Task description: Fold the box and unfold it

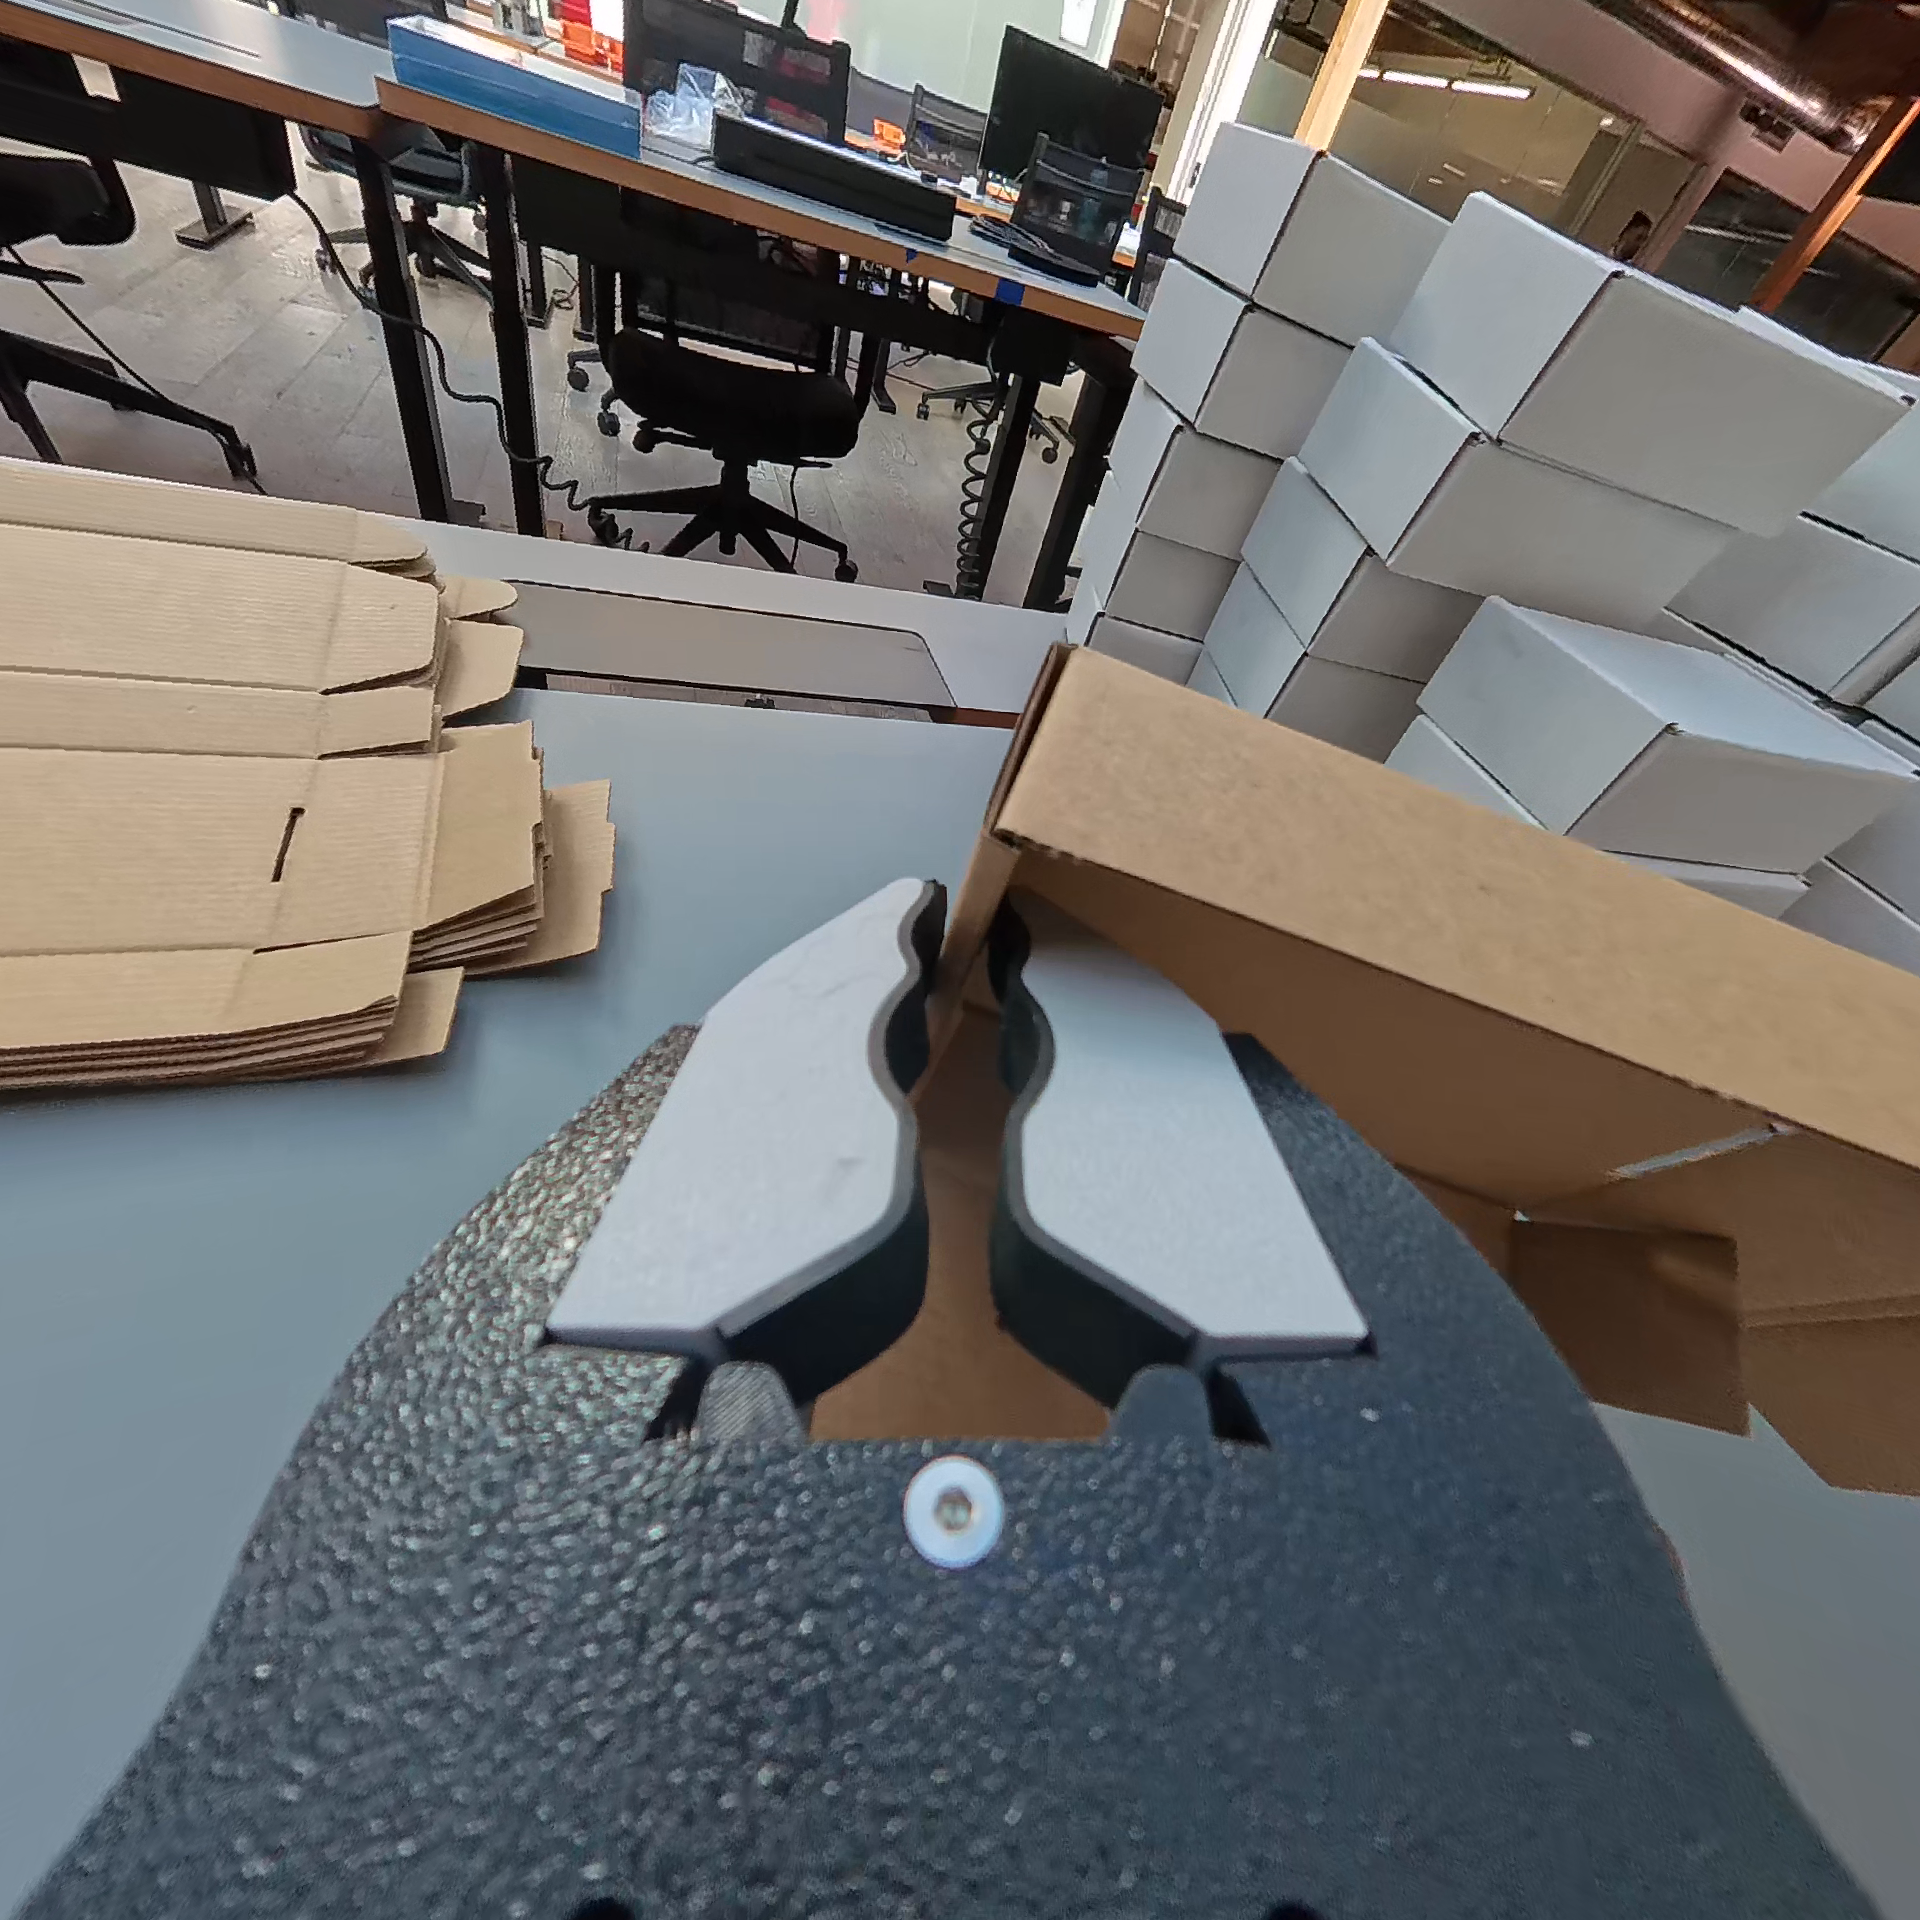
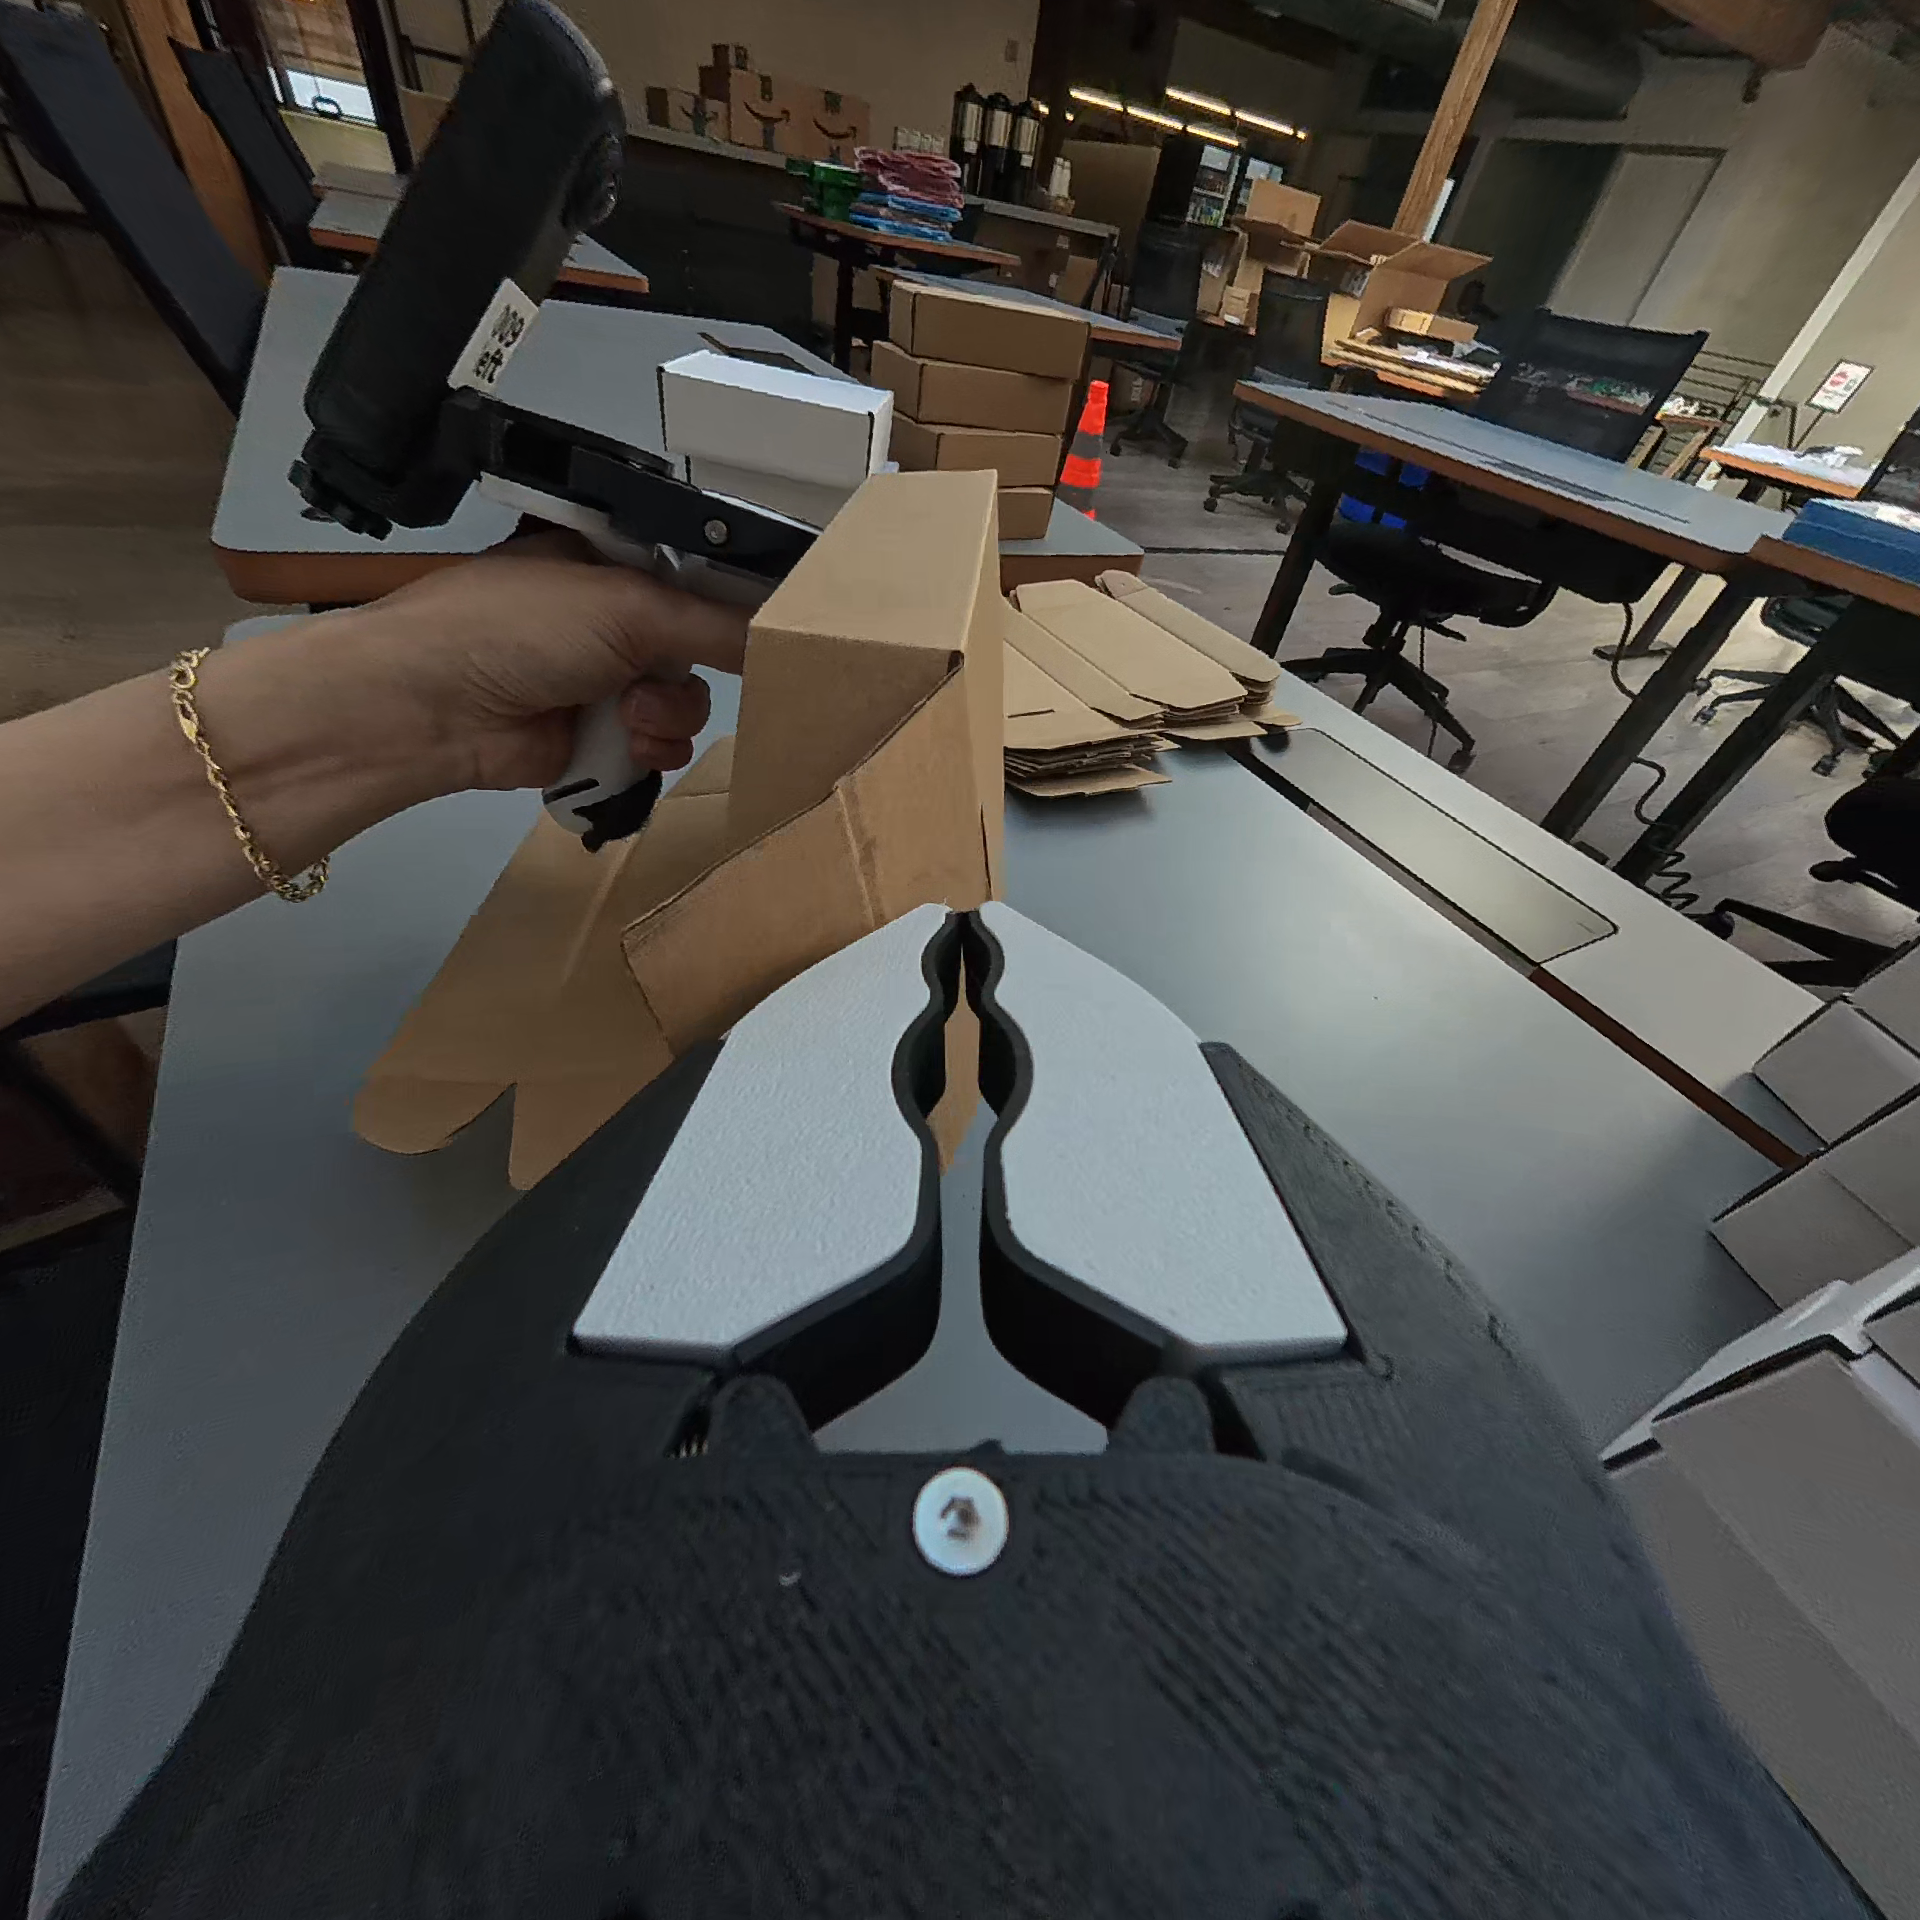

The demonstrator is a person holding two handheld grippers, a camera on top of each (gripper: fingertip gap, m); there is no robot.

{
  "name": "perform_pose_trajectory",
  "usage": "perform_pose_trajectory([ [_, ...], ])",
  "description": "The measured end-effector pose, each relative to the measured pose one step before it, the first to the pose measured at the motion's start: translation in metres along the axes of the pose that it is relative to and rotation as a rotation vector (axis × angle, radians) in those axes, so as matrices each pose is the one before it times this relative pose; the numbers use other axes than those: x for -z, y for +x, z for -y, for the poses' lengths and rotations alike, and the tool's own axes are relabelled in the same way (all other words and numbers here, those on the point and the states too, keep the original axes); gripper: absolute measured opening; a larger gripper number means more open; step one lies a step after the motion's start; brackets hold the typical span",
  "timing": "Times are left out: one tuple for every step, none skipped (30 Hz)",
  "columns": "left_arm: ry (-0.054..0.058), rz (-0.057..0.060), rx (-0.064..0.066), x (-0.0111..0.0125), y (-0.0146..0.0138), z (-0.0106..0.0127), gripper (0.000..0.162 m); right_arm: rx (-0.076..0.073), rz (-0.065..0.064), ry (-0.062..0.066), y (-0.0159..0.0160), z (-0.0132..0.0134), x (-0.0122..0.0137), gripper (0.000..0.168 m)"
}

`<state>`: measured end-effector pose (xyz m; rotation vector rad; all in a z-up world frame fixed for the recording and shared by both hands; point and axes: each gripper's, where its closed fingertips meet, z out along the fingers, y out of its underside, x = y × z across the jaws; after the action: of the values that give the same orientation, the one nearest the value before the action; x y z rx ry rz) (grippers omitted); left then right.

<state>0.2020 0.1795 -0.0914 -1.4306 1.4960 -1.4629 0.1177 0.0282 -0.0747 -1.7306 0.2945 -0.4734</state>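
Observation:
A brown cardboard box (image 1: pixel 1351 914), partly set up, stands tilted on the grey table (image 1: pixel 727 810) with its flaps spread toward me. My left gripper (image 1: pixel 966 914) is shut on the upper edge of one box wall, with a finger on each side. In the right wrist view the box (image 2: pixel 873 665) stands upright, and a hand holds the left gripper (image 2: pixel 727 540) at its top. My right gripper (image 2: pixel 961 920) is shut, tips touching, just in front of the box's near lower corner. Cardboard shows through the gap behind the tips.
A stack of flat brown box blanks (image 1: pixel 208 810) lies at the left of the table, and also shows in the right wrist view (image 2: pixel 1122 707). A wall of white boxes (image 1: pixel 1558 520) stands at the right. Desks and office chairs (image 1: pixel 727 416) stand beyond the table.

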Motion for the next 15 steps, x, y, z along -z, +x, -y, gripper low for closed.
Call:
perform_pose_trajectory([
  [0.0001,-0.001,0.0066,-0.00093,0.00058,-0.00019,0.009,-0.0065,0.0138,0.0115,-0.00205,0.00186,-0.00001,0.0],
  [0.0023,0.0023,0.0067,-0.00085,-0.00016,0.00023,0.008,0.0054,0.0031,-0.0045,-0.00149,-0.0003,-0.00082,0.0],
  [-0.0021,0.0024,0.0028,-0.00099,-0.00038,-0.00036,0.008,0.0162,-0.0062,-0.0146,-0.0009,-0.00189,-0.00129,0.0],
  [-0.0026,0.0023,0.002,-0.00088,-0.00043,-0.00054,0.008,0.0211,0.002,-0.015,-0.00238,-0.00233,-0.00134,0.0],
  [-0.0022,0.0029,0.0004,-0.00048,-0.00041,-0.00065,0.007,0.0187,-0.0025,-0.01,-0.00212,-0.00162,-0.00131,0.0],
  [-0.003,0.0033,-0.0015,-0.00035,-0.00048,-0.00081,0.007,0.0114,-0.0161,-0.0037,0.00002,-0.00061,-0.00111,0.0],
  [-0.0013,-0.0053,0.0012,-0.00034,0.00094,-0.00075,0.006,-0.0025,-0.0231,0.0058,0.0012,0.00061,-0.00146,0.0],
  [-0.0038,-0.0045,0.0014,-0.00054,0.00206,-0.00134,0.006,-0.0097,-0.0009,0.0107,-0.00199,0.0012,-0.0024,0.0],
  [0.0016,0.0062,-0.0082,-0.00073,0.00152,-0.00081,0.006,-0.0001,0.049,0.0166,-0.00953,0.0017,-0.00275,0.012],
  [0.0044,-0.0001,-0.0033,-0.00064,0.00242,-0.0001,0.005,-0.0163,-0.0206,0.0091,-0.00027,0.00096,-0.00439,0.026],
  [-0.0005,-0.0032,-0.0118,-0.00061,0.00249,-0.0005,0.005,0.0199,-0.0087,-0.022,-0.00091,-0.00295,-0.003,0.039],
  [-0.003,-0.0009,-0.0127,-0.00013,0.00132,-0.00045,0.005,0.0443,-0.0302,-0.0238,0.00219,-0.00314,-0.00128,0.027],
  [0.0032,0.0022,-0.0085,0.00061,-0.00017,0.00056,0.005,0.032,-0.0659,-0.0044,0.00821,-0.00056,0.00084,0.024],
  [0.0068,0.0015,-0.0002,0.00101,-0.00096,0.00124,0.005,0.0066,-0.0374,0.0188,0.00617,0.00259,0.00191,0.028],
  [0.0002,-0.0057,0.0061,0.00084,-0.00057,0.00069,0.005,-0.0171,-0.001,0.0207,0.00316,0.00314,0.00258,0.028],
])
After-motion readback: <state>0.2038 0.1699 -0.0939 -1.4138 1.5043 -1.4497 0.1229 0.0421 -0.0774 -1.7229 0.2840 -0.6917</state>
